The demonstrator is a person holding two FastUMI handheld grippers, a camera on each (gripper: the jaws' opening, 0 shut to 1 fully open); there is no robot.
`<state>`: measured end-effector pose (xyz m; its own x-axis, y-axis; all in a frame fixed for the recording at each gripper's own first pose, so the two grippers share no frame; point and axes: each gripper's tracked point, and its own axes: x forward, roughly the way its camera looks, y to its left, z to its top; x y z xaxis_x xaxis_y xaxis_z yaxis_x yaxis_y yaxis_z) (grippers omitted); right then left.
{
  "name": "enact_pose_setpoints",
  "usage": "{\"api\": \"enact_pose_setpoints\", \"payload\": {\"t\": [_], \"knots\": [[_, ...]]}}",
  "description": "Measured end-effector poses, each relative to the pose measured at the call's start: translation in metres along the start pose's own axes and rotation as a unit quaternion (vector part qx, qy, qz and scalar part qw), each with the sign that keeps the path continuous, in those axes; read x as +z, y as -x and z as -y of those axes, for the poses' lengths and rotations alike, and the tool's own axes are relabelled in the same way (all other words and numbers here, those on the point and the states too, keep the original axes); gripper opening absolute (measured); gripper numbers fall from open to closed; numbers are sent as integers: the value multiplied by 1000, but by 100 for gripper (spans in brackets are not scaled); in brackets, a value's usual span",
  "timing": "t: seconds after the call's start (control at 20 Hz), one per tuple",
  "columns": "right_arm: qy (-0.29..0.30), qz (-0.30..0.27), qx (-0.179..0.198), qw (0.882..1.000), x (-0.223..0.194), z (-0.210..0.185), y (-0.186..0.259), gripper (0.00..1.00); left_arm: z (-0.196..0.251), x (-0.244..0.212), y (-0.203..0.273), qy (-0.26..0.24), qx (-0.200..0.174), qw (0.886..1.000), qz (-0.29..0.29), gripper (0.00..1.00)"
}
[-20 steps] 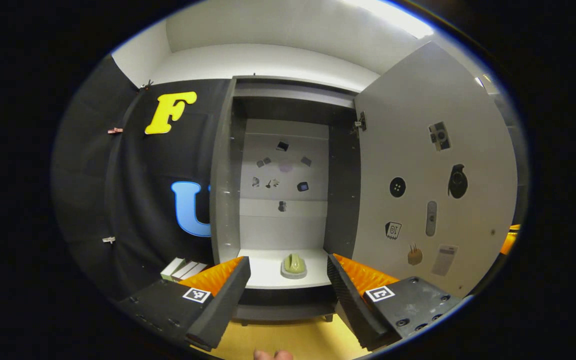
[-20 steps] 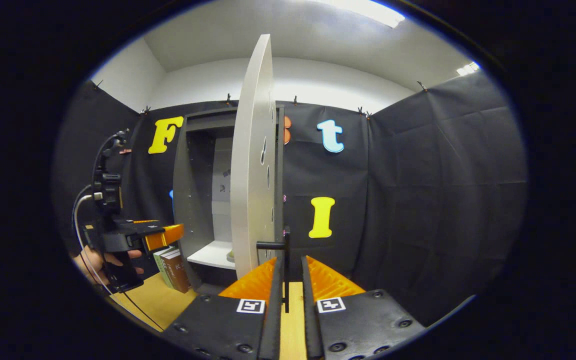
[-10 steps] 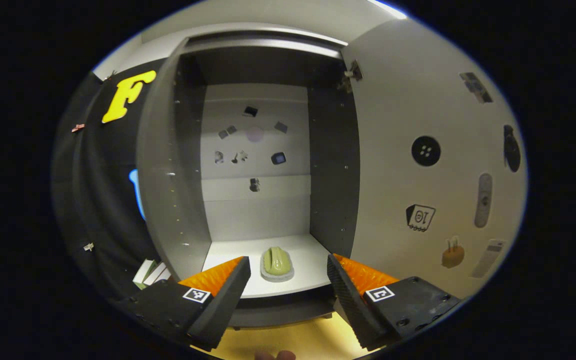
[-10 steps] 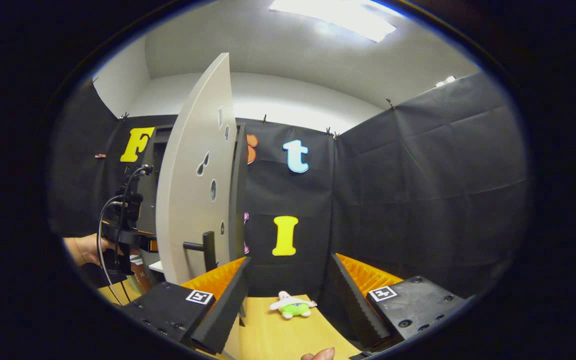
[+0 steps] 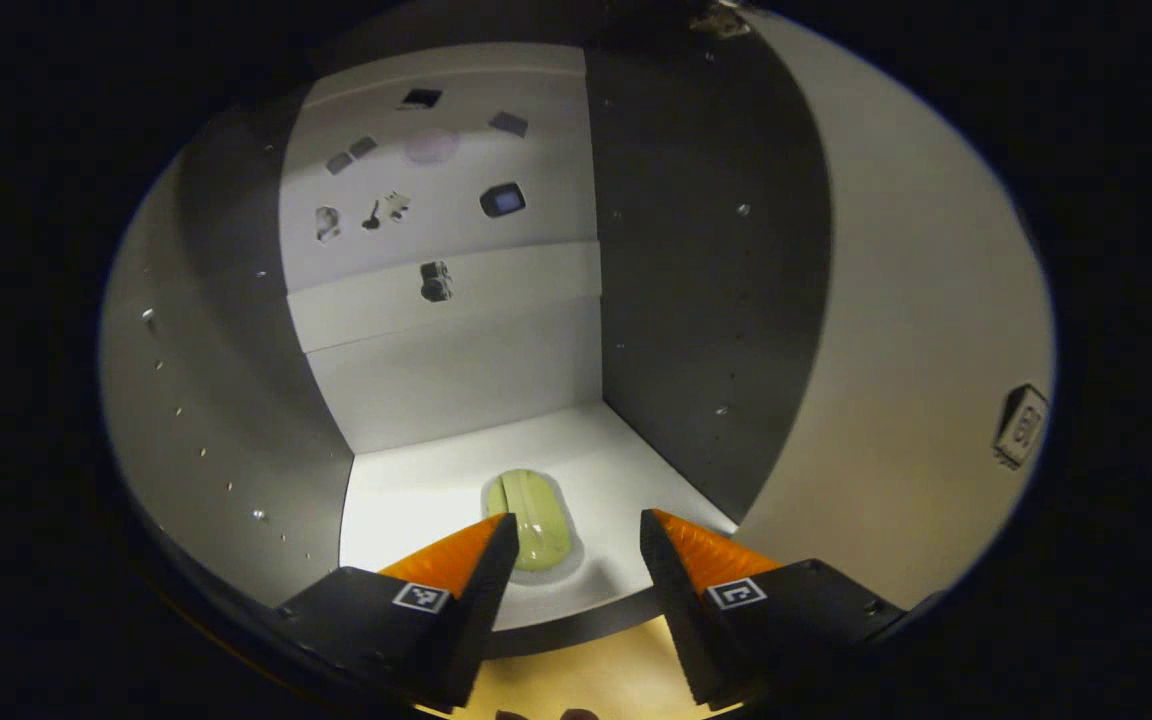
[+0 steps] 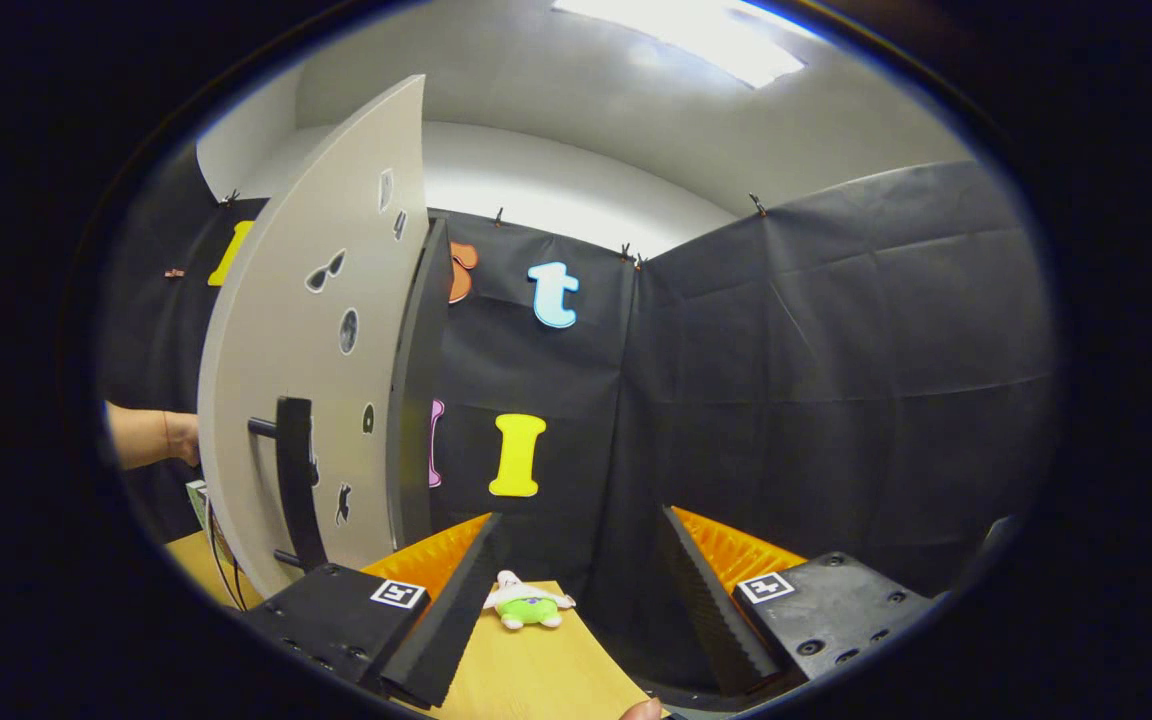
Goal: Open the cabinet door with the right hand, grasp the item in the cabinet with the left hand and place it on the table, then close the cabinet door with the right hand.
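The left gripper (image 5: 571, 545) stood at the front edge of the cabinet shelf (image 5: 416, 500), its jaws spread wide and holding nothing. The green item (image 5: 531, 515) lay on that shelf just beyond the fingertips, near the front edge and roughly midway between the side walls. It sat closer to the left finger than to the right, so it was off the jaw centreline.

The step in hand appeared to be the reach for the grasp. To do it well, the gripper probably needed a small shift toward its own left to put the item between both fingers before advancing. The item looked low and rounded, so the fingers likely had to travel close to the shelf and take it across its narrow width; a high grip risked slipping off the curved top. The jaws should close only once the item lay well between the pads.

The cabinet door (image 5: 926, 330) stood open beside the right wall of the cabinet (image 5: 706, 280), leaving room for the approach.

The right gripper (image 6: 576, 560) was off the door handle (image 6: 294, 470), jaws spread and empty, above the surface (image 6: 536, 670) near a small green plush toy (image 6: 528, 606). It was best kept away from the door until the item had been set on the surface.
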<state>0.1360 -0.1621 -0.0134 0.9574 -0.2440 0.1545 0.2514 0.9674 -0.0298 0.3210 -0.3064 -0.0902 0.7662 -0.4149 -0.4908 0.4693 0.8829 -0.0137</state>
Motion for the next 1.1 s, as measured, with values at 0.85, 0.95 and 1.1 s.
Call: {"api": "enact_pose_setpoints", "payload": {"t": [0.85,0.95,1.1], "knots": [[39,-15,-12,999,-18,23,-8,97,-35,-23,-92,17,13,993,-119,31],[43,-15,-12,999,-17,23,-7,97,-32,-22,-90,18,5,993,-117,23],[44,-13,-9,999,-14,20,-6,97,-27,-21,-80,14,-11,994,-109,21]]}}
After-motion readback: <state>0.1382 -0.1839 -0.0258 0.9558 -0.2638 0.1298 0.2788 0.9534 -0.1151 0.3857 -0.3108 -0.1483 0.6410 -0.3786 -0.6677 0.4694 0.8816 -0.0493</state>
